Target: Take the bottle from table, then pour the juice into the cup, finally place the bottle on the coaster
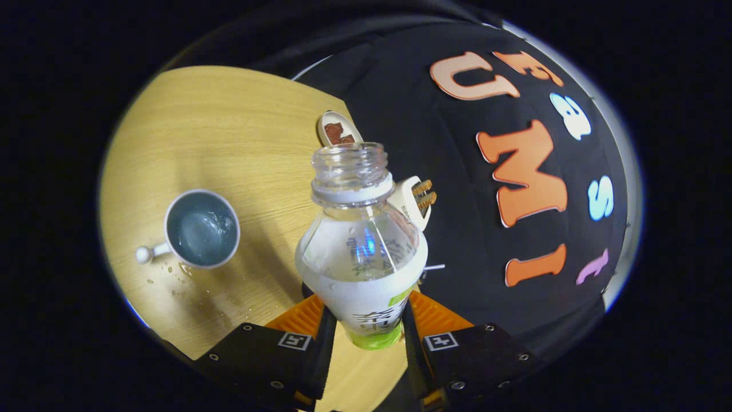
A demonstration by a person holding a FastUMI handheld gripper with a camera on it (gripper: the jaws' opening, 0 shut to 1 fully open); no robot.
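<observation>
Bottle (361, 252) – clear plastic, cap off, white label band – sits clamped between the tongs (363, 326), both fingers pressing its lower body, neck pointing ahead of them. Held above the wooden counter (229, 131), view tilted. Cup (200, 229) stands on the counter to one side of the bottle, well apart, handle turned away from it, liquid inside; a few droplets (171, 274) on the wood just beside the cup. Beyond the bottle's mouth – a small white coaster (338, 129) with a brown figure. A white plug (413, 200) shows just behind the bottle's shoulder.
</observation>
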